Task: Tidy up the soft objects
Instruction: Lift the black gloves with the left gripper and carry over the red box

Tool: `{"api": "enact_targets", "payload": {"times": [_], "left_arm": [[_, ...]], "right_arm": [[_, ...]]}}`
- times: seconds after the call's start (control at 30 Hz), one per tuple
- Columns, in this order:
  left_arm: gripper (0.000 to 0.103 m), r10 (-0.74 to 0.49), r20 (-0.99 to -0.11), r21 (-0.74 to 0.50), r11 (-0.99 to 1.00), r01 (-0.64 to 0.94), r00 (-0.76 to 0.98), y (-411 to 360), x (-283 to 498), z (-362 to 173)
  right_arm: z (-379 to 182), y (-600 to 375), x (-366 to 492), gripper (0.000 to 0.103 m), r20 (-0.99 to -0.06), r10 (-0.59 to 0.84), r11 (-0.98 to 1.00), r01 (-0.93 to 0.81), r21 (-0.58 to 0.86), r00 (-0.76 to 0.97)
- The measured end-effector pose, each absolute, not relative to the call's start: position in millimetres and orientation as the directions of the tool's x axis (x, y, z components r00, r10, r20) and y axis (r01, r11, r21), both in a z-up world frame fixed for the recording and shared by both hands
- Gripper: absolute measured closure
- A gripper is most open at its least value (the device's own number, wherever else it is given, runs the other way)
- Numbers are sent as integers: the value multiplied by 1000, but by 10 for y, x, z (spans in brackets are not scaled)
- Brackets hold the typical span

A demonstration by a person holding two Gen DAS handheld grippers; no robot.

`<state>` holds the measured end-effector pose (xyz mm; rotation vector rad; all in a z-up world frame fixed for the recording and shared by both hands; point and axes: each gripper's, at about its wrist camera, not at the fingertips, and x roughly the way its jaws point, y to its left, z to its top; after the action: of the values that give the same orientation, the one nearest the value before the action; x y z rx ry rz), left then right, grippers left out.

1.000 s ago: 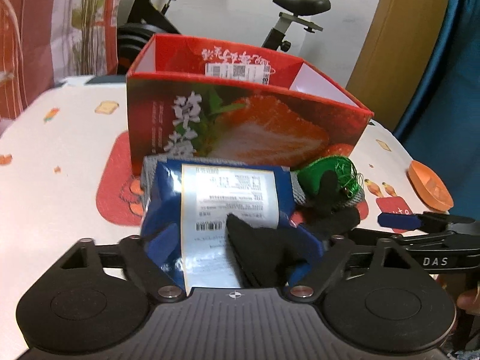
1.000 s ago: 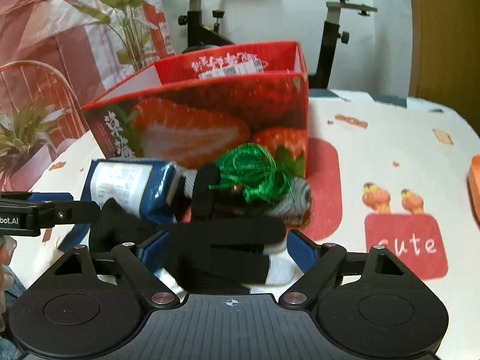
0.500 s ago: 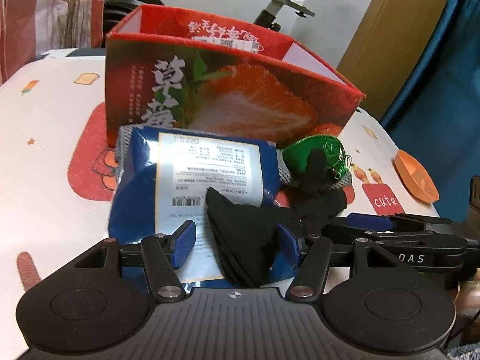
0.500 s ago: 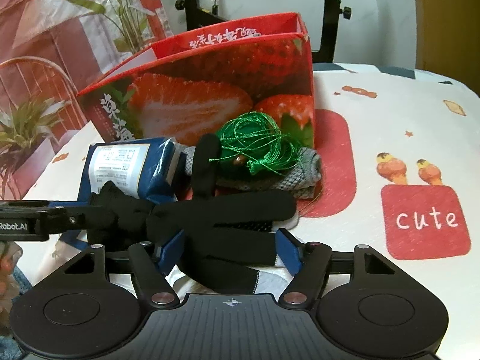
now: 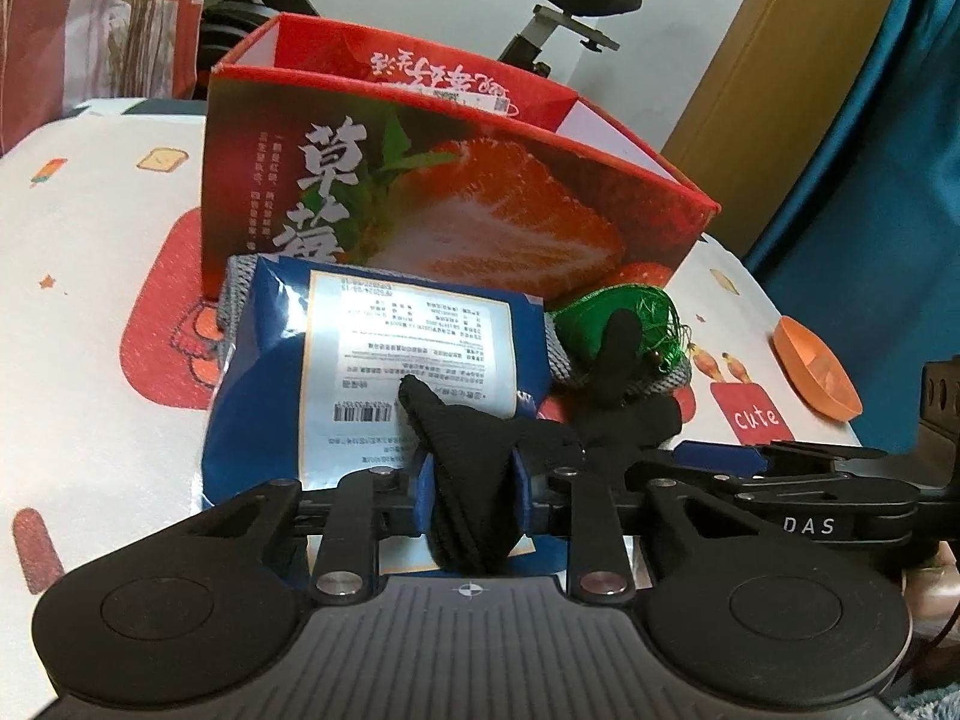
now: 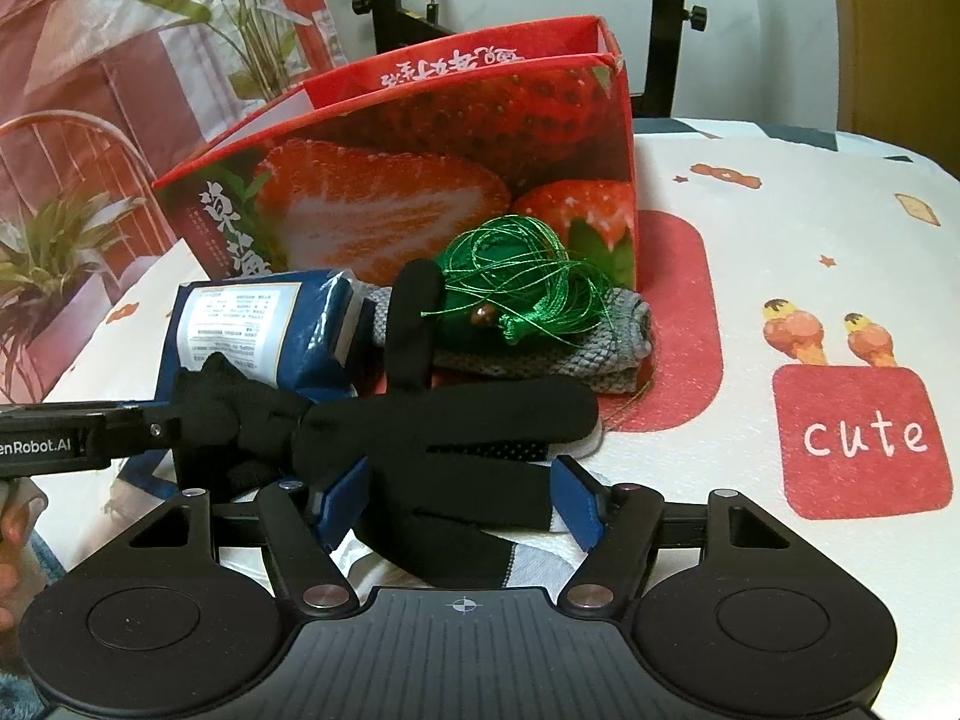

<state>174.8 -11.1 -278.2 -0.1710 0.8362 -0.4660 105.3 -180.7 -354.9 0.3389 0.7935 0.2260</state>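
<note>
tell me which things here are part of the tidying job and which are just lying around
Part of the job:
- black glove, pinched by the left gripper, with the right gripper around it
- blue packet
- grey knit cloth
- green thread bundle
- strawberry box

Just lying about:
- orange dish
- exercise bike
- potted plant

Our left gripper [image 5: 471, 483] has its fingers [image 5: 427, 487] pinched tight on a fold of black glove [image 5: 474, 468]. Our right gripper [image 6: 459, 501] holds its fingers [image 6: 576, 504] spread wide, either side of the same glove.
</note>
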Motion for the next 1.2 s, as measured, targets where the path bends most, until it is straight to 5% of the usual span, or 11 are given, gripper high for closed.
{"api": "enact_targets", "payload": {"times": [0.67,1.2], "left_arm": [[75,-403,-709,-327,915,236,579,65,1802,-2860],[78,-408,-700,-332,912,239,586,64,1779,-2865]], "right_arm": [[-3586,-1851,1046,39,-664,310,922,-45,384,680],[-3525,-1872,1014,94,-617,360,897,-78,435,700]]}}
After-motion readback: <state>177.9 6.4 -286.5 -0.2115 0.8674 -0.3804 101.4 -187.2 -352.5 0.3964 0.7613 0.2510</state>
